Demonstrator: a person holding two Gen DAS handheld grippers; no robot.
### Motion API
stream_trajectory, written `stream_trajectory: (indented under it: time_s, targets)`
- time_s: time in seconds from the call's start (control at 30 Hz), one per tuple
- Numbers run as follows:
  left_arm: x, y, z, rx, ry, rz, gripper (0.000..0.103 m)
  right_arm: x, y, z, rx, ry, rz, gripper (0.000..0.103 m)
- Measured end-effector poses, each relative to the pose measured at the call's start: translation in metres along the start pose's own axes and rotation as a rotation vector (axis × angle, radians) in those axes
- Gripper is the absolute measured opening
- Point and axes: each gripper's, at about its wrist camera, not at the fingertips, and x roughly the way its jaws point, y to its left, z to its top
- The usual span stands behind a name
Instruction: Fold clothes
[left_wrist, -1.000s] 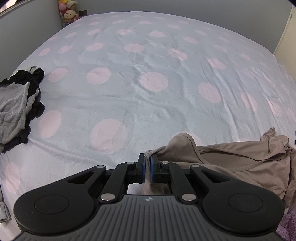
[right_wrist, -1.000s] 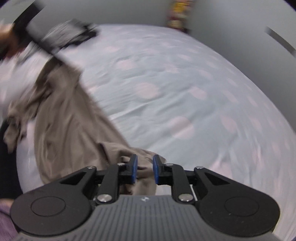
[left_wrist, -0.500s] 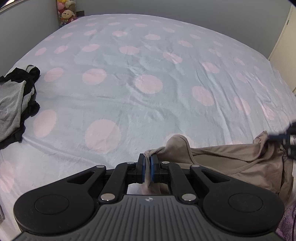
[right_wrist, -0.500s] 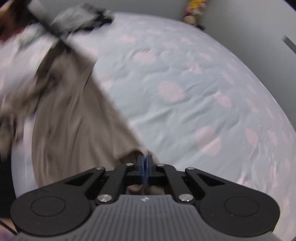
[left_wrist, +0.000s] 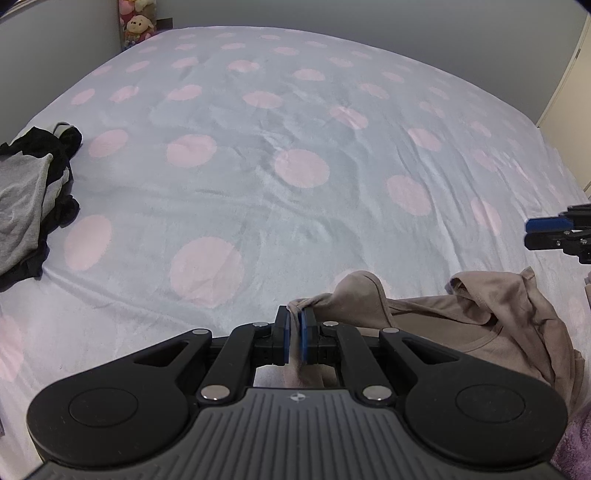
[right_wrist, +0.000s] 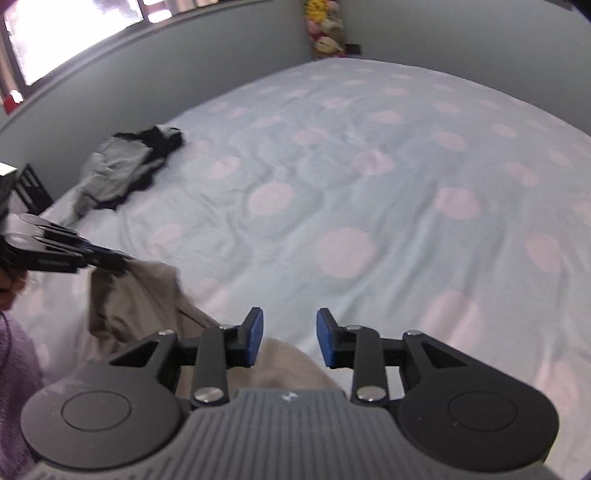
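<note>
A tan garment (left_wrist: 480, 325) lies crumpled along the near edge of the bed, and my left gripper (left_wrist: 294, 325) is shut on its left corner. In the right wrist view the same tan garment (right_wrist: 136, 295) hangs from the left gripper (right_wrist: 114, 260) and runs under my right gripper (right_wrist: 290, 338). The right gripper's jaws are opening; cloth lies beneath them near their base, but the pads press on nothing. From the left wrist view the right gripper (left_wrist: 533, 232) hovers at the right edge, above the garment and apart from it.
The bed (left_wrist: 295, 129) has a pale blue sheet with pink dots. A grey and black pile of clothes (left_wrist: 26, 192) (right_wrist: 125, 166) lies at its left side. Plush toys (left_wrist: 138, 22) stand in the far corner. A purple sleeve (right_wrist: 14, 369) shows at lower left.
The right gripper was shut on the garment's right end half a second ago; it has since let go, opened and swung away. That end now rests on the bed. The left gripper has kept still.
</note>
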Motion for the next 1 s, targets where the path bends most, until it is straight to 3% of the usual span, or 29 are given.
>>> stream_trajectory:
  time_s: [0.13, 0.27, 0.3, 0.37, 0.43, 0.53, 0.77, 0.9, 1.0]
  targets:
    - [0.002, 0.002, -0.003, -0.009, 0.008, -0.007, 0.004, 0.004, -0.029, -0.029, 0.058, 0.084, -0.064, 0.035]
    - [0.000, 0.003, -0.004, -0.011, 0.011, -0.009, 0.004, 0.003, -0.041, -0.063, 0.165, 0.129, -0.024, 0.034]
    - [0.000, 0.003, -0.005, -0.011, 0.012, -0.008, 0.004, 0.002, -0.040, -0.070, 0.182, 0.129, -0.009, 0.032]
    - [-0.001, 0.003, -0.005, -0.009, 0.011, -0.009, 0.004, -0.004, -0.034, -0.082, 0.201, 0.122, 0.019, 0.005]
    - [-0.003, 0.002, -0.006, -0.004, 0.010, -0.007, 0.004, -0.013, -0.024, -0.088, 0.198, 0.105, 0.040, 0.004]
    - [-0.007, -0.001, -0.007, 0.005, 0.006, -0.004, 0.004, -0.032, 0.005, -0.095, 0.100, 0.108, 0.062, 0.003]
    - [-0.014, -0.010, -0.011, 0.017, -0.001, -0.010, 0.004, -0.042, 0.082, -0.133, -0.236, 0.237, 0.066, 0.004]
    - [-0.018, -0.014, -0.013, 0.027, -0.003, -0.013, 0.004, -0.035, 0.093, -0.155, -0.266, 0.299, 0.081, 0.008]
    - [-0.020, -0.014, -0.013, 0.033, -0.002, -0.009, 0.004, -0.045, 0.092, -0.150, -0.243, 0.263, 0.080, 0.011]
